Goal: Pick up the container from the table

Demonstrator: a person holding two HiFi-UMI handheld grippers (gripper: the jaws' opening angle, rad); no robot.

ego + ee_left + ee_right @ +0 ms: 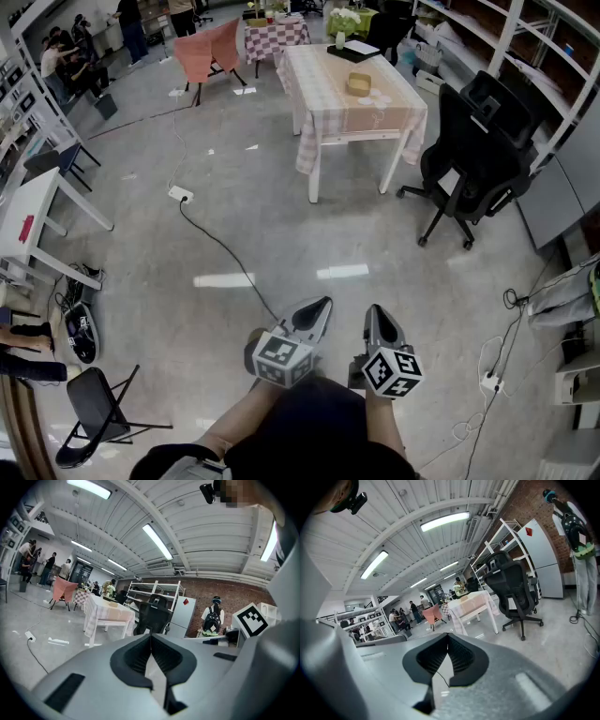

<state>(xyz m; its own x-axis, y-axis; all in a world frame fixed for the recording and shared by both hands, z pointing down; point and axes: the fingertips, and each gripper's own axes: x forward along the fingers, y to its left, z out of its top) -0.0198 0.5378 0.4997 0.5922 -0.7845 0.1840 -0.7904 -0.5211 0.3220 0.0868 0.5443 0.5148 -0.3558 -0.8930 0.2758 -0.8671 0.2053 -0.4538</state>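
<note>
The small round tan container (358,84) sits on the far counter (398,117), which is draped in a pale checked cloth. It lies straight ahead of both grippers and well apart from them, across bare floor. The left gripper (322,304) and right gripper (373,310) are side by side near the person, each closed on nothing, and the right one seems slightly better lined up.

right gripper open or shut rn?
Shut and empty. The right gripper has its jaws meeting at the tips in its own view, with nothing between them.
</note>
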